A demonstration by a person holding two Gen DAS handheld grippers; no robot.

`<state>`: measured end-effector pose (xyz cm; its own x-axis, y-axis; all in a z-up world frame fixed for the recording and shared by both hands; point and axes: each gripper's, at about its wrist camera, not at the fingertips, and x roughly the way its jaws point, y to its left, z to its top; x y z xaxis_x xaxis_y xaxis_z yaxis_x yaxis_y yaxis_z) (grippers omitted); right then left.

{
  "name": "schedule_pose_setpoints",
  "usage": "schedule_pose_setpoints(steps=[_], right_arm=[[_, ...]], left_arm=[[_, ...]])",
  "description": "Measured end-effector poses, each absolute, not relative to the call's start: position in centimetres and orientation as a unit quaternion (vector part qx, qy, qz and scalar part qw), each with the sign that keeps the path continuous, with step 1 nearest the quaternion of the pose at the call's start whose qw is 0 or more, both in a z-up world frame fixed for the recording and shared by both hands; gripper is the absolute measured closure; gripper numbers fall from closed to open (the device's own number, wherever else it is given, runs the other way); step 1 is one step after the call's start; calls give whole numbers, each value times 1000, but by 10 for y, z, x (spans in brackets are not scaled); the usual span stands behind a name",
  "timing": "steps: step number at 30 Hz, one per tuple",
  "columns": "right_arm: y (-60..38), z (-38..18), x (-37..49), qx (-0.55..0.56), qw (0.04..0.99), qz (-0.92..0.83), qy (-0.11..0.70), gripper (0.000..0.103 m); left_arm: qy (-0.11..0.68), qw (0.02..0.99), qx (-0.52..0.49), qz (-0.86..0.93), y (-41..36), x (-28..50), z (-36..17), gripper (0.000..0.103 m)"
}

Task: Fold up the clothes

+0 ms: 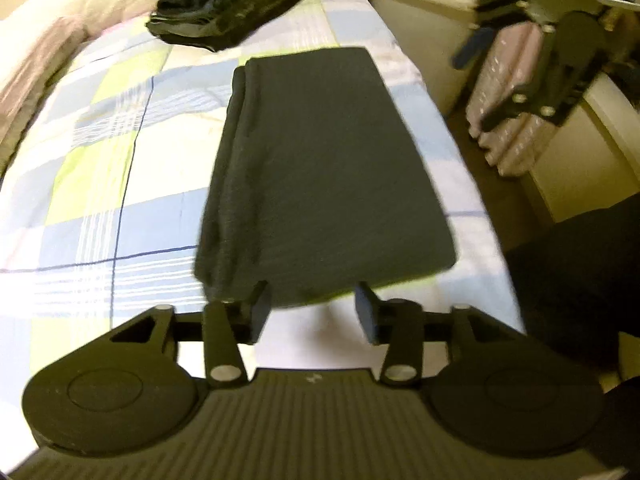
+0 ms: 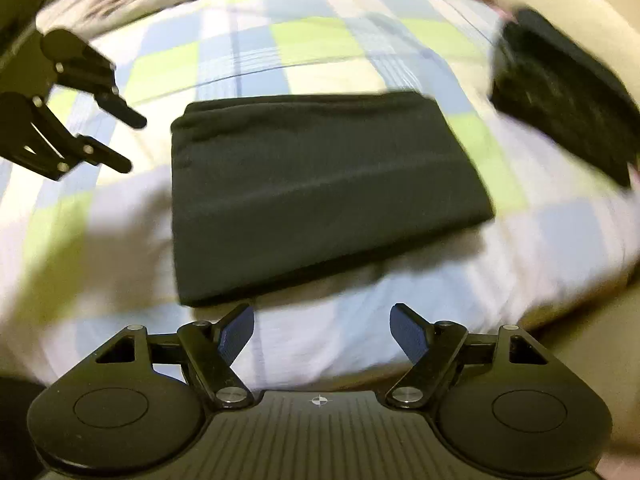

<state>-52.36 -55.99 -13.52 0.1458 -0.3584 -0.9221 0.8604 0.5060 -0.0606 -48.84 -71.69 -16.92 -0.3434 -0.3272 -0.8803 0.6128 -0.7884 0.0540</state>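
Observation:
A dark garment (image 1: 320,168) (image 2: 320,184) lies folded into a flat rectangle on the checked quilt (image 1: 100,160) (image 2: 320,40) of a bed. My left gripper (image 1: 312,308) (image 2: 132,144) is open, its tips at the garment's short edge with the cloth just beyond them and not pinched. My right gripper (image 2: 322,316) stands open over bare quilt in front of the garment's long edge, with nothing between its fingers. In the left wrist view the right gripper (image 1: 472,92) hangs blurred past the bed's side.
A stack of folded dark clothes (image 1: 228,4) (image 2: 560,92) sits farther along the bed near a pale pillow (image 1: 60,8). Beside the bed stand a pink ribbed case (image 1: 504,120) and a white bin (image 1: 420,0). A person's dark-clothed leg (image 1: 580,260) is at the bed's edge.

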Motion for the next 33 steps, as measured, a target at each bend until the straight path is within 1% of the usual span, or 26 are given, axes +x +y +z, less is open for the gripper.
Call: schedule_pose_setpoints(steps=[1, 2, 5, 8, 10, 15, 19, 23, 33], right_arm=[[-566, -136, -528, 234, 721, -414, 503, 25], [-570, -136, -535, 223, 729, -404, 506, 25], [-595, -146, -562, 212, 751, -376, 499, 25], [-616, -155, -586, 191, 769, -339, 507, 25], [-627, -159, -599, 165, 780, -307, 520, 25], [-644, -166, -621, 152, 771, -238, 572, 25], [-644, -172, -632, 149, 762, -198, 598, 25], [-640, -178, -639, 148, 750, -177, 620, 25], [-625, -166, -639, 150, 736, -184, 634, 25]], left_arm=[[150, 301, 491, -804, -711, -498, -169, 42], [156, 307, 489, -802, -704, -507, -170, 39], [161, 322, 496, -790, -685, -543, -177, 39], [188, 347, 505, -768, -675, -582, -186, 39], [210, 371, 509, -748, -673, -606, -190, 39], [253, 438, 514, -693, -677, -644, -189, 39], [277, 468, 507, -669, -677, -660, -180, 39], [289, 478, 500, -661, -672, -668, -178, 39], [297, 489, 484, -663, -655, -658, -174, 39]])
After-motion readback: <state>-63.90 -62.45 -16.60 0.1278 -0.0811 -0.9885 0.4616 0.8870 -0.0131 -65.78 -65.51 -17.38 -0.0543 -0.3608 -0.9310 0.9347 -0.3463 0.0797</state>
